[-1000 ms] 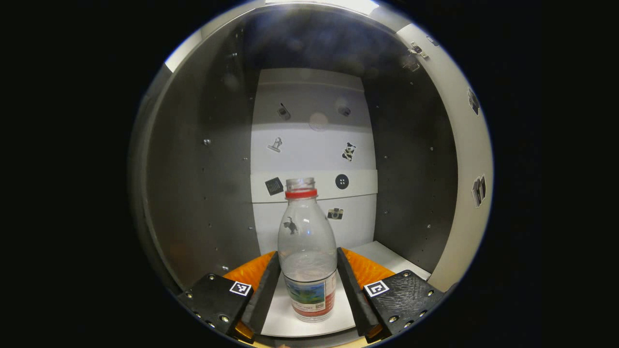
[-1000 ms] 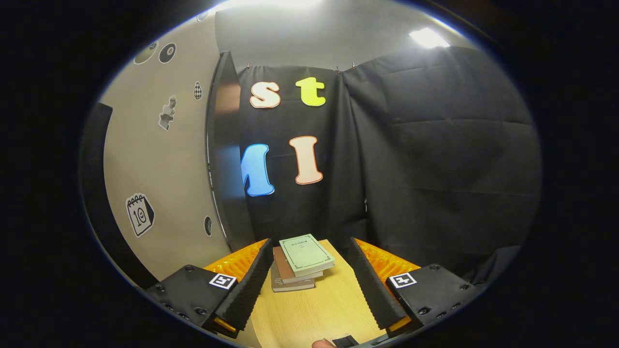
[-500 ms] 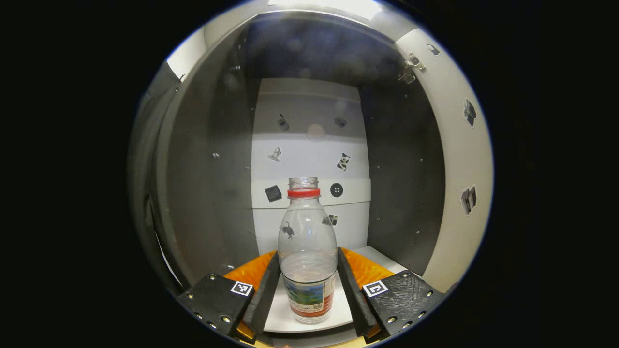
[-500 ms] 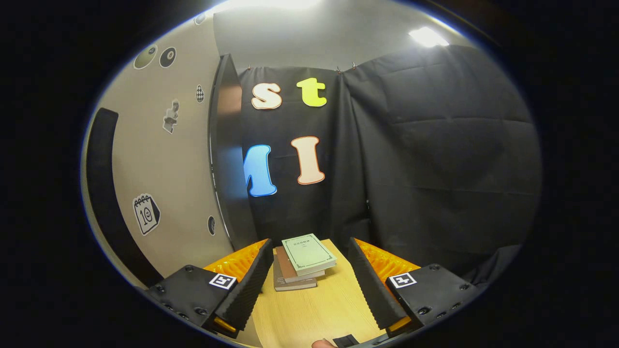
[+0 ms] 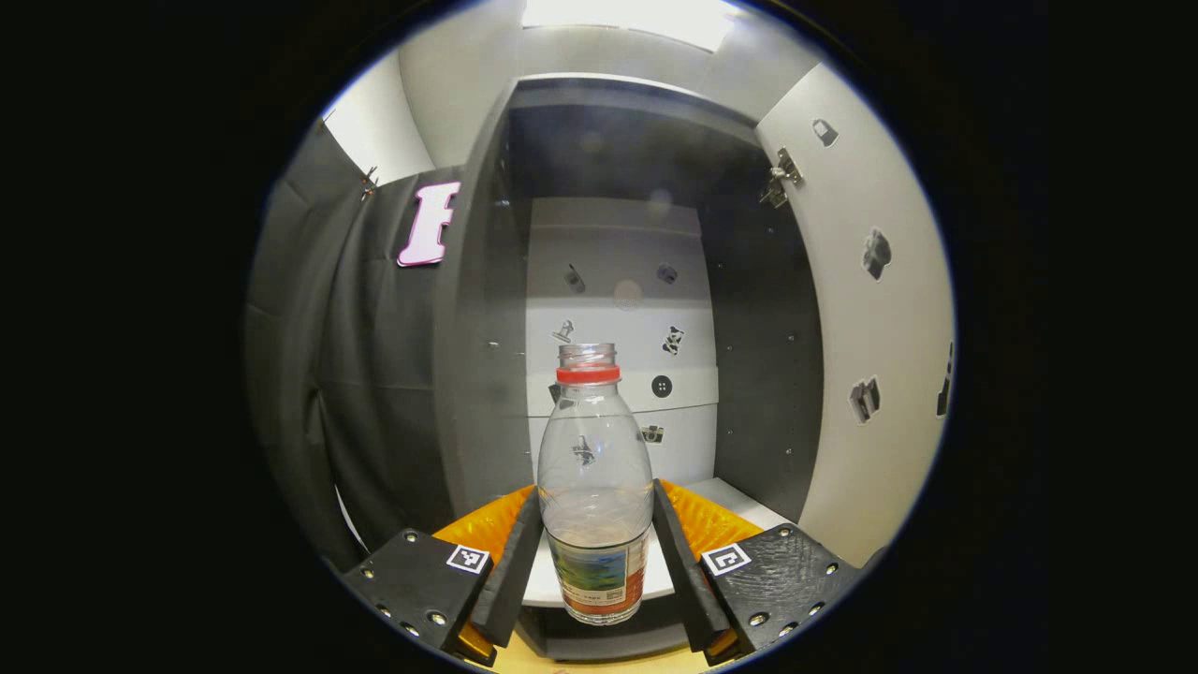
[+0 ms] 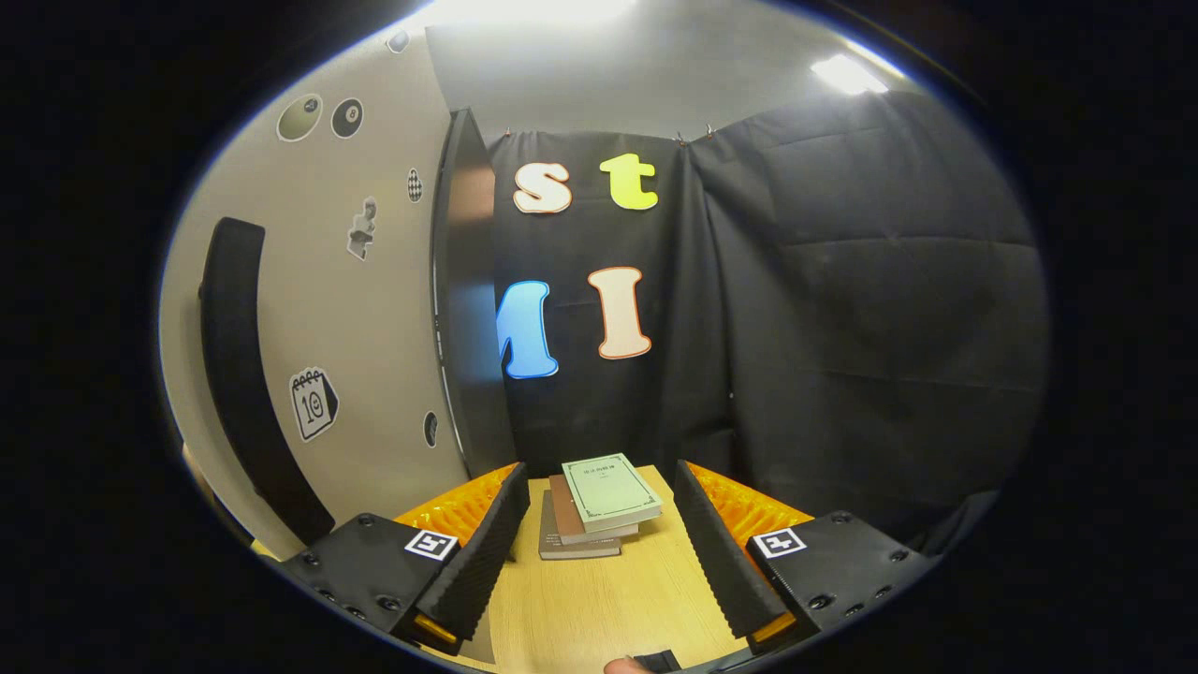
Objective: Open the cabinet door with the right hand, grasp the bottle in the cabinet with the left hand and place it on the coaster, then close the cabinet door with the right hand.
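Note:
In the left gripper view a clear plastic bottle with a red neck ring, no cap and a colourful label stands upright between my left gripper's two fingers, which press on its sides. It hangs just in front of the open cabinet, past the white shelf's front edge. The open cabinet door, beige with stickers, stands at the right. In the right gripper view my right gripper is open and holds nothing, beside the door's outer face and its black handle.
A stack of books lies on the wooden table ahead of the right gripper. Black cloth hangs behind it. The cabinet's dark side panels frame the opening.
The left gripper has drawn back out of the cabinet with the bottle, which now hangs beyond the shelf edge. The right gripper view has shifted slightly, showing more of the door handle.

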Demonstrator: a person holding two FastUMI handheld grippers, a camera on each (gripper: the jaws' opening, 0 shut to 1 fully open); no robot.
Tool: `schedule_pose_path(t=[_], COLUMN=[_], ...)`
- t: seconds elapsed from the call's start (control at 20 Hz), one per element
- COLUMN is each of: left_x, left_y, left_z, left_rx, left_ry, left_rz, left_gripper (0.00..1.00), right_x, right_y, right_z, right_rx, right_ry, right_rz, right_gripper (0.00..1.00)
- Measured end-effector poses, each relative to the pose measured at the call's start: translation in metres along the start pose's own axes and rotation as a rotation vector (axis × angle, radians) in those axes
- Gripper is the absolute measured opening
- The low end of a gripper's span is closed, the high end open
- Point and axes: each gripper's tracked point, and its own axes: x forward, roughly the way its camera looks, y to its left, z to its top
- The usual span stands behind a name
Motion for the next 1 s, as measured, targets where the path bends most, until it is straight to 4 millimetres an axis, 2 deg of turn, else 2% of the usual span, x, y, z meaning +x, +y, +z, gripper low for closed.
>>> schedule_pose_path(t=[0.05, 0.25, 0.4, 0.45, 0.5, 0.6, 0.65, 0.8, 0.95, 1.0], left_x=[-0.01, -0.047, -0.072, -0.081, -0.091, -0.107, -0.115, -0.136, -0.156, -0.163], left_y=[0.002, 0.01, 0.017, 0.018, 0.021, 0.024, 0.025, 0.025, 0.024, 0.025], left_z=[-0.001, -0.013, -0.026, -0.03, -0.035, -0.044, -0.049, -0.071, -0.094, -0.102], left_rx=[0.002, -0.001, -0.003, -0.009, -0.016, -0.028, -0.034, -0.045, -0.047, -0.046], left_ry=[-0.002, 0.005, 0.016, 0.017, 0.02, 0.02, 0.021, 0.03, 0.038, 0.042], left_rz=[0.011, 0.05, 0.082, 0.088, 0.096, 0.109, 0.111, 0.12, 0.127, 0.132], left_gripper=[0.65, 0.67, 0.65, 0.65, 0.65, 0.65, 0.67, 0.63, 0.67, 0.65], right_x=[-0.002, -0.009, -0.013, -0.014, -0.015, -0.018, -0.019, -0.022, -0.024, -0.024], right_y=[0.0, 0.0, 0.001, 0.002, 0.003, 0.005, 0.005, 0.007, 0.008, 0.009], right_z=[0.0, -0.003, -0.009, -0.011, -0.014, -0.018, -0.019, -0.025, -0.029, -0.031], right_rx=[-0.002, -0.012, -0.015, -0.014, -0.014, -0.016, -0.017, -0.009, -0.004, -0.003], right_ry=[0.001, 0.002, 0.011, 0.015, 0.02, 0.026, 0.029, 0.036, 0.044, 0.047], right_rz=[0.009, 0.044, 0.066, 0.076, 0.083, 0.097, 0.1, 0.112, 0.119, 0.12], right_gripper=[0.99, 0.99, 0.99, 0.94, 0.99, 0.99, 0.99, 0.99, 0.99, 0.94])
